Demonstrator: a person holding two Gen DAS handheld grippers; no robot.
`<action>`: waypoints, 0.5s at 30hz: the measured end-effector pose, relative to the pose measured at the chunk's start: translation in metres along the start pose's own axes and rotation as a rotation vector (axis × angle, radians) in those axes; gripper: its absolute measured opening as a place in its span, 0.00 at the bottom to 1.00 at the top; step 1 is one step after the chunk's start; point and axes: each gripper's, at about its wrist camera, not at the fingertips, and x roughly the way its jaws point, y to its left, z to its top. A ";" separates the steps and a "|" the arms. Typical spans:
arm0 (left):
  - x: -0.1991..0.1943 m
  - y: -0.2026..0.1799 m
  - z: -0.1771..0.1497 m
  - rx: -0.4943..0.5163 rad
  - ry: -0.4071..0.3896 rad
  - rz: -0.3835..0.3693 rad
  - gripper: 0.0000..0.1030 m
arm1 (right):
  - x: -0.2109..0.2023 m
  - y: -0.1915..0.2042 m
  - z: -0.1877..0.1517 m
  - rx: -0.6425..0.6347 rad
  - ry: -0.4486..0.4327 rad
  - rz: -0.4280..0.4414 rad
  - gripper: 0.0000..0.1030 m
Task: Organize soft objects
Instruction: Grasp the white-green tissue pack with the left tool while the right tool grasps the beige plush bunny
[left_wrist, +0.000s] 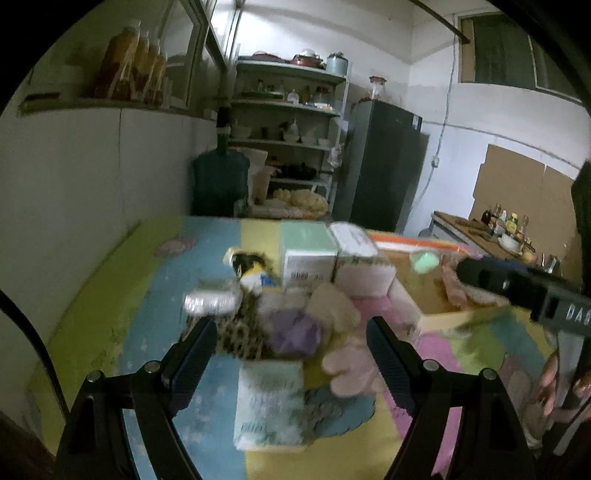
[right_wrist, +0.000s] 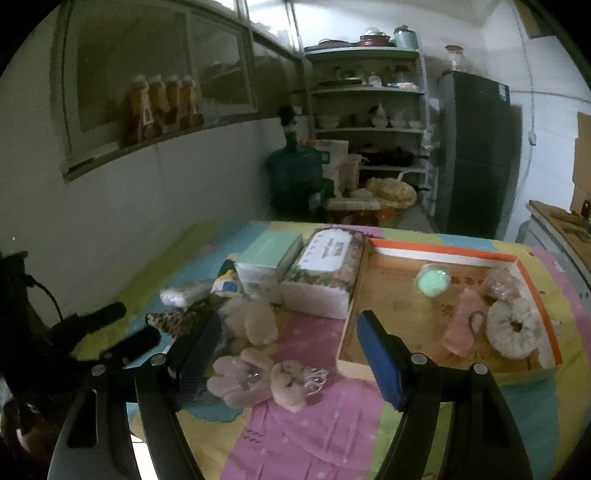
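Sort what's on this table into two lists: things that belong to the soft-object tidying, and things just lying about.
Job:
cardboard tray
white scrunchie, pink cloth and green puff, in the tray
pink plush clips
beige plush
leopard fabric
purple item

Lying about:
two tissue boxes
tissue pack
silver wrapped roll
water jug
fridge
shelves

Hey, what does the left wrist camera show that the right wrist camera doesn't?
Only the left wrist view shows the pale tissue pack lying between its open jaws and the purple soft item in the pile. Only the right wrist view shows the whole orange-edged box with the white scrunchie and pink cloth inside. Both show the mint-topped box, the leopard-print piece, the green ball and the patchwork mat.
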 end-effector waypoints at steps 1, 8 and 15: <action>0.002 0.003 -0.004 -0.005 0.008 0.000 0.80 | 0.001 0.003 -0.001 -0.003 0.004 0.001 0.75; 0.013 0.018 -0.031 -0.037 0.049 -0.011 0.80 | 0.011 0.014 -0.005 -0.024 0.025 0.004 0.75; 0.029 0.020 -0.048 -0.056 0.096 -0.025 0.80 | 0.018 0.017 -0.011 -0.021 0.050 0.000 0.75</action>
